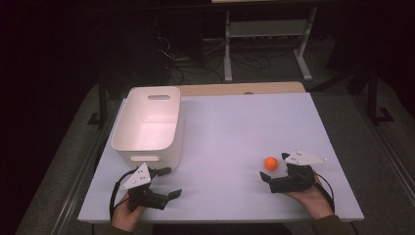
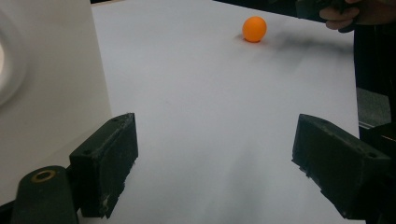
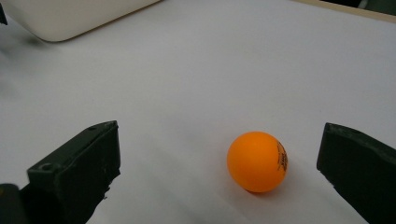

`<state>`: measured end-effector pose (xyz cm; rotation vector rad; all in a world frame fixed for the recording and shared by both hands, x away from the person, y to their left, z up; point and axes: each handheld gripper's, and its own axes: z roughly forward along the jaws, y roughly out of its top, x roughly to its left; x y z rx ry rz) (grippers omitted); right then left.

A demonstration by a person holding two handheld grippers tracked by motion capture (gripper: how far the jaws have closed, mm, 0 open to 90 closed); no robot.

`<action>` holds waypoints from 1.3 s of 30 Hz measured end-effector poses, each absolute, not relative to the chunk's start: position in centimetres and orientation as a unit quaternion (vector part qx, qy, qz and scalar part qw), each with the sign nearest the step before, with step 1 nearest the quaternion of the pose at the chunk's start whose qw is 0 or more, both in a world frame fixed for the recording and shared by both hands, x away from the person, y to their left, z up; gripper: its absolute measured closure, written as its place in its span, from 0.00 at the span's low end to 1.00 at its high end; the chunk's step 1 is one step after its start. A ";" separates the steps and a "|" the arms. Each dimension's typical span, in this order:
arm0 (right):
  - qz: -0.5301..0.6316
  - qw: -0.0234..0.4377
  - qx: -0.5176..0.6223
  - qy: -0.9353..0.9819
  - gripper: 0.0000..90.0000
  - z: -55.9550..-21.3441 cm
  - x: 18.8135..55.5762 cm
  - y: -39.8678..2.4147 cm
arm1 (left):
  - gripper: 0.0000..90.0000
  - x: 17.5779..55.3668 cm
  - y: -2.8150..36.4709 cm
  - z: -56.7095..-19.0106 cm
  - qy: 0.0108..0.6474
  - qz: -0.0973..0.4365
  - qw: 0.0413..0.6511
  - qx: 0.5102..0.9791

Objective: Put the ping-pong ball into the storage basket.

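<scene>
The right tongs stand wide open around the orange ball, which rests on the white surface between the jaws — touching neither. The left tongs are wide and empty too, near the white bin. The ball looks light, smooth and quick to roll — better to close gently across its middle.

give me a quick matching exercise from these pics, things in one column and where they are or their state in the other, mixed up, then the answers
Things:
1. orange ball
2. white bin
3. left gripper
4. right gripper

Places or states:
a. open, beside the bin's near end
b. on the table's left side, nothing seen inside
c. open, jaws either side of the ball
d. resting on the white tabletop, not gripped

Pairs: 1-d, 2-b, 3-a, 4-c
</scene>
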<state>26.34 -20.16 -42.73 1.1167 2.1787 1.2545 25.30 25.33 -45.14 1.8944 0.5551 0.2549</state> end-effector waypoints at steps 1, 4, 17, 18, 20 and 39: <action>0.447 0.195 0.397 0.778 0.00 -42.7 26.4 -20.1 | 0.16 25.3 25.3 -45.1 0.234 0.107 0.544 0.798; 0.445 0.195 0.396 0.779 0.00 -42.6 26.5 -20.1 | 0.16 25.3 25.3 -45.1 0.234 0.108 0.544 0.799; 0.455 0.191 0.399 0.773 0.00 -41.7 27.3 -20.3 | 0.16 25.3 25.3 -45.1 0.235 0.108 0.543 0.799; 0.456 0.191 0.399 0.772 0.00 -41.7 27.4 -20.3 | 0.16 25.3 25.3 -45.1 0.235 0.108 0.543 0.799; 0.458 0.190 0.398 0.772 0.00 -41.6 27.5 -20.3 | 0.16 25.3 25.3 -45.1 0.235 0.108 0.543 0.799; 0.462 0.180 0.396 0.773 0.00 -41.1 28.8 -19.7 | 0.16 25.4 25.3 -45.2 0.240 0.105 0.544 0.797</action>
